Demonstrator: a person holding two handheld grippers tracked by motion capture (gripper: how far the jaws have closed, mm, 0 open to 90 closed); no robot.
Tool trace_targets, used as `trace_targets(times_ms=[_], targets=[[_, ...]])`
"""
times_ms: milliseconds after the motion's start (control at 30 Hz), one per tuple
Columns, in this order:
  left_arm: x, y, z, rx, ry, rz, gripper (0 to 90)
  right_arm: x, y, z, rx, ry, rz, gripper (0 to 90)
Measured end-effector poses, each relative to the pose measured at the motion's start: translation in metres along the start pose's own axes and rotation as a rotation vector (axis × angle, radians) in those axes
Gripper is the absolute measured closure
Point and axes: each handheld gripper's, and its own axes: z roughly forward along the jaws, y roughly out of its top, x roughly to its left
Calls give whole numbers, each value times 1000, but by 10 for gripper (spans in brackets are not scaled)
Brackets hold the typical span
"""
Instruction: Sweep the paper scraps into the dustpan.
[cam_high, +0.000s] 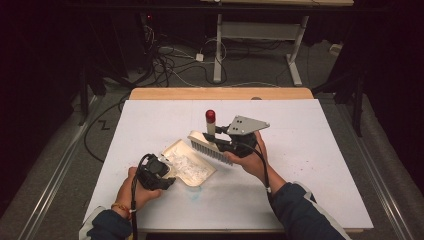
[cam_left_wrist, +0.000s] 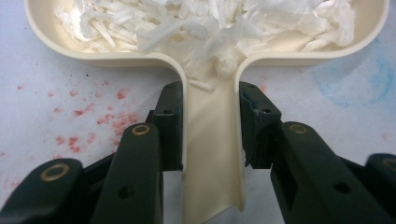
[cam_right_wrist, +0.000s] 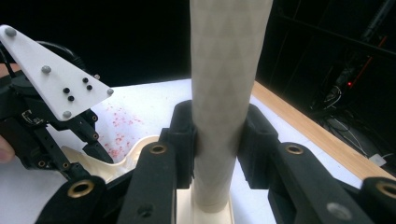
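Left tongs (cam_left_wrist: 210, 135) clenched on the handle of a cream dustpan (cam_high: 189, 162), dustpan lying on the white worktop (cam_high: 300, 150), white paper shreds (cam_left_wrist: 210, 23) inside it, right tongs (cam_right_wrist: 217, 140) grasping the handle of a brush (cam_high: 212, 145), brush held above the dustpan's far edge, bristles down

Table brightly lit from above, surroundings dark, close views slightly soft.

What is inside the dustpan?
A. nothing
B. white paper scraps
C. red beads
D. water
B: white paper scraps lie piled in the cream dustpan, seen close in the left gripper view and also from the high view.
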Motion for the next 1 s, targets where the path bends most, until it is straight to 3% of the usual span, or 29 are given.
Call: trace_targets(times_ms=[333, 800, 1000], targets=[[3, -2, -2, -18, 27, -36, 630, -8, -2, -42, 8, -43, 31, 705], [8, -2, -2, -33, 67, -74, 630, -8, -11, -104, 44, -79, 54, 705], [11, -3, -1, -38, 61, -93, 631, -9, -17, -130, 65, -82, 86, 705]])
